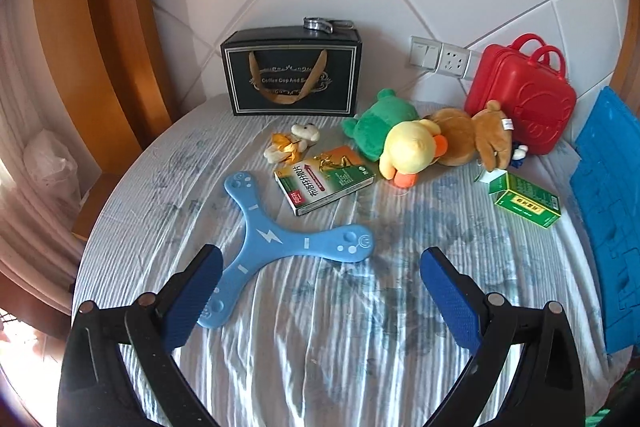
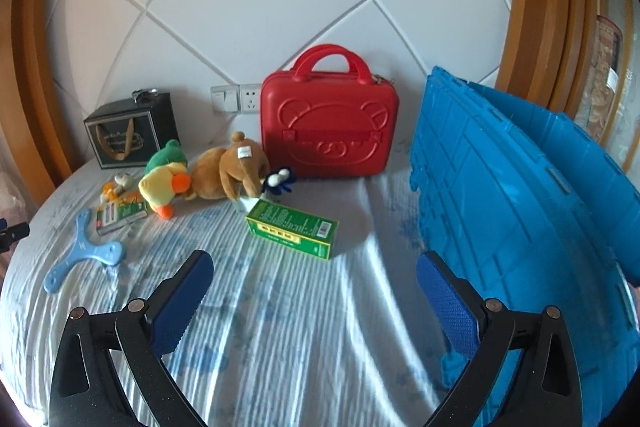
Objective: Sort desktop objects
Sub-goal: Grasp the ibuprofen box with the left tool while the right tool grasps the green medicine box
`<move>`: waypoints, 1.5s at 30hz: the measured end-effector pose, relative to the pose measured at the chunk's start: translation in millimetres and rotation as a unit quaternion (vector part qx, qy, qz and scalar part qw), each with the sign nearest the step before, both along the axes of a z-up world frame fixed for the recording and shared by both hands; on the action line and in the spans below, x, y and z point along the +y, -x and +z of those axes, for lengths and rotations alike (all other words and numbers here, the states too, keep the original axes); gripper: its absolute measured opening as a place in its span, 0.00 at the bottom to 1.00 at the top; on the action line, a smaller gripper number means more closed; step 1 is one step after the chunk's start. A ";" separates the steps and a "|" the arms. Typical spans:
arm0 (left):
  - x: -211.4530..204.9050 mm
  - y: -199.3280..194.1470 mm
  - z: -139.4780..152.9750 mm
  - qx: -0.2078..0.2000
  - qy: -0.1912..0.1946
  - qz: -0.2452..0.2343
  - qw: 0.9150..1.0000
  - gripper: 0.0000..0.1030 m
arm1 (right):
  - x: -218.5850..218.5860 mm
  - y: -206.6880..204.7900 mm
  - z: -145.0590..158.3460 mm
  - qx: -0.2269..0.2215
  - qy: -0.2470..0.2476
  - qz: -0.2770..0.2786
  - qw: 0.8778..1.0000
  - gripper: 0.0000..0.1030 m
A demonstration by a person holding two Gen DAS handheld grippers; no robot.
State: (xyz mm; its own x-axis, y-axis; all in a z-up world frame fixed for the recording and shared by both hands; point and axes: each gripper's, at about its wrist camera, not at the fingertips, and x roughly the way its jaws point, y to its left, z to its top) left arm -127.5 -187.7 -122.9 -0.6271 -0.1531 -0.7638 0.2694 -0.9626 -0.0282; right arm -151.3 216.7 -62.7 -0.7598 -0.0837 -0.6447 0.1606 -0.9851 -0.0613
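My left gripper point(image 1: 320, 263) is open above the pale striped cloth, its left finger over one arm of a blue three-armed boomerang point(image 1: 276, 241). Beyond lie a flat medicine box point(image 1: 324, 181), a small pale plush point(image 1: 292, 143), a green plush point(image 1: 384, 121), a yellow duck plush point(image 1: 412, 149) and a brown bear plush point(image 1: 472, 137). My right gripper point(image 2: 314, 267) is open and empty, just short of a green box point(image 2: 292, 229). In the right wrist view, a red bear-face case point(image 2: 330, 131) stands behind, and a blue crate point(image 2: 520, 211) is at right.
A black gift box point(image 1: 292, 73) with a metal item on top stands against the white padded wall. Wall switches and a socket point(image 1: 440, 57) sit low on the wall. Wooden frame posts flank both sides. A small blue-and-white toy point(image 2: 280, 179) lies by the bear.
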 end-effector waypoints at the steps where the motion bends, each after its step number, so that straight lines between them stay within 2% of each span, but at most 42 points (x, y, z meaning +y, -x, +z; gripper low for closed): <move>1: -6.3 12.2 -6.6 -0.009 -0.004 -0.001 1.000 0.97 | -1.2 12.9 -6.6 -0.010 -0.001 0.002 1.000 1.00; 6: -30.6 83.4 -40.9 -0.037 -0.013 -0.023 0.999 0.98 | -2.8 83.5 -47.0 -0.065 -0.005 0.009 0.998 1.00; 9: -41.7 133.9 -68.8 -0.071 0.003 -0.037 0.997 0.98 | -6.6 126.1 -74.7 -0.095 -0.020 0.013 0.995 1.00; 12: -64.7 181.0 -99.5 -0.109 0.025 -0.017 0.994 0.98 | -13.2 165.6 -101.5 -0.118 -0.031 0.018 0.992 1.00; 15: -94.4 216.4 -122.4 -0.128 0.010 0.012 0.992 0.97 | -19.0 200.9 -123.8 -0.136 -0.041 0.021 0.990 1.00; 19: -123.0 250.4 -147.8 -0.144 0.007 0.041 0.989 0.97 | -25.4 241.3 -146.0 -0.148 -0.052 0.017 0.987 1.00; 22: -136.7 265.5 -164.9 -0.164 0.028 0.060 0.984 0.98 | -23.8 267.0 -153.7 -0.140 -0.069 -0.006 0.988 1.00; 25: -141.7 267.3 -181.7 -0.197 0.039 0.068 0.977 0.98 | -14.5 291.0 -165.7 -0.140 -0.105 -0.054 0.983 1.00; 29: -126.7 242.4 -182.4 -0.204 0.002 0.041 0.978 0.98 | 1.1 301.5 -193.5 -0.182 -0.145 -0.086 0.969 1.00; 32: -99.2 215.5 -178.9 -0.215 -0.009 0.004 0.977 0.97 | 3.3 280.0 -207.6 -0.224 -0.129 -0.066 0.964 1.00; 34: -79.0 196.1 -173.6 -0.212 -0.020 -0.024 0.977 0.97 | -3.7 256.5 -209.7 -0.232 -0.126 -0.042 0.963 1.00; 37: -53.1 169.0 -154.9 -0.188 -0.035 -0.049 0.980 0.97 | -16.2 224.2 -207.5 -0.235 -0.124 -0.010 0.964 1.00; 40: -25.2 148.0 -132.3 -0.150 -0.052 -0.076 0.984 0.97 | -23.1 201.9 -194.3 -0.219 -0.111 -0.005 0.969 1.00; 45: 18.8 156.8 -135.7 -0.159 -0.022 -0.105 0.981 0.97 | -30.2 184.3 -157.0 -0.191 -0.053 0.003 0.980 1.00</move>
State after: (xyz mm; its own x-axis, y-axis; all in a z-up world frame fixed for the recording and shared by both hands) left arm -284.3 -168.9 -258.7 -0.3697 -0.0089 -0.9291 0.0679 -0.9975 -0.0175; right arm -335.6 186.5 -219.7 -0.4606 -0.0041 -0.8876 0.1972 -0.9755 -0.0978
